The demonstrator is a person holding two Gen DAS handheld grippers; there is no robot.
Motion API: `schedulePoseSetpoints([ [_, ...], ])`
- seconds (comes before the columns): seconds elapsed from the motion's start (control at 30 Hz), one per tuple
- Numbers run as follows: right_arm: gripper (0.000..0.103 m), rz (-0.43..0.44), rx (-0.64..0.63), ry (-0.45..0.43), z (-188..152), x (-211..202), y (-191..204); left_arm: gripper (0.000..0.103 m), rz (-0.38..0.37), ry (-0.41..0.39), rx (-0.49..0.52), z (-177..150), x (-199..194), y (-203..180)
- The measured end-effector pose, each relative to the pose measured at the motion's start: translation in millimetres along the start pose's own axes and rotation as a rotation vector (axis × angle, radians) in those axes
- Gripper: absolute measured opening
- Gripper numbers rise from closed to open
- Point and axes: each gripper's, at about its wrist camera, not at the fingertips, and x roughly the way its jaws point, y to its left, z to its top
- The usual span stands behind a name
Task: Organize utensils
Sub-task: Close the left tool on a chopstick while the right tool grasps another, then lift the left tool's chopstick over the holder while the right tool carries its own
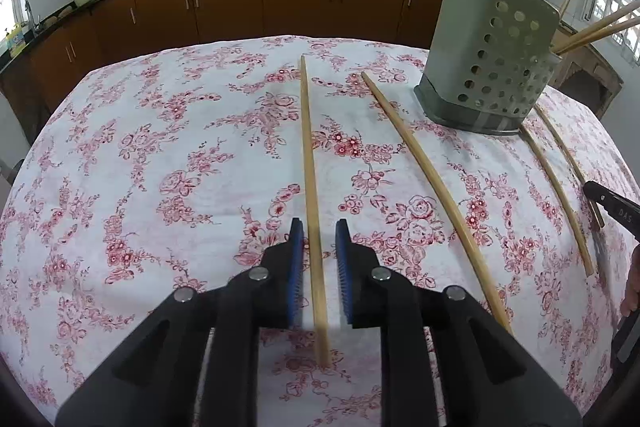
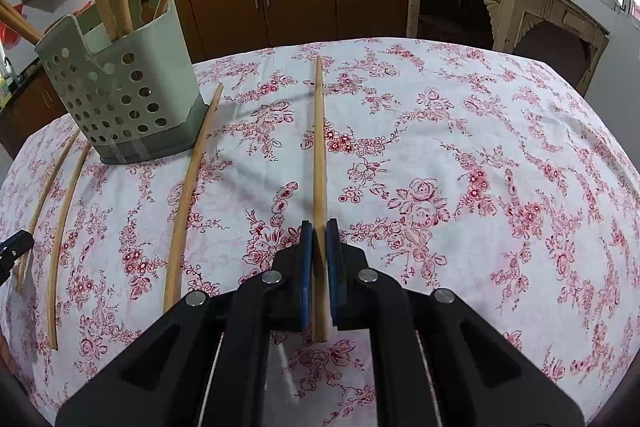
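The left tool [image 1: 319,227] hovers low over the counter [image 1: 160,155], which is covered in a white cloth printed with red flowers. Its blue pads [image 1: 297,267] stand slightly apart on either side of a chopstick [image 1: 310,179] that lies on the cloth and runs from between the fingers toward the far edge; a gap shows on both sides, so the stick is not gripped. To its right lies a second chopstick [image 1: 432,187], angled toward the grey perforated utensil holder [image 1: 492,67] at the far right, which stands upright with several sticks in it. Two more chopsticks [image 1: 556,195] lie right of that, beside the holder's base.

The right tool [image 2: 319,227] is closed on another chopstick [image 2: 319,147], its pads pressing the near end while the rest points toward the far side. In this view the holder [image 2: 120,91] stands at the far left, with a loose chopstick [image 2: 188,195] just beside its base.
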Motion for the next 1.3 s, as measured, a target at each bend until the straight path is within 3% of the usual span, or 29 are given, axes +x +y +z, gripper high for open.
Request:
schedulePoseSetpoints([
  [0.93, 0.008, 0.011, 0.011, 0.000, -7, -8, 0, 0.021, 0.023, 0.003, 0.016, -9, -6, -6],
  [1.07, 0.008, 0.017, 0.014, 0.000, -8, -9, -2, 0.018, 0.039, 0.004, 0.018, -14, -10, -7],
  [1.17, 0.008, 0.031, 0.025, -0.001, -10, -12, -5, 0.009, 0.042, 0.004, 0.012, -16, -13, -6],
  [1.3, 0.008, 0.044, 0.031, -0.019, -16, -23, -7, 0.007, 0.043, 0.018, 0.012, -19, -18, -3],
])
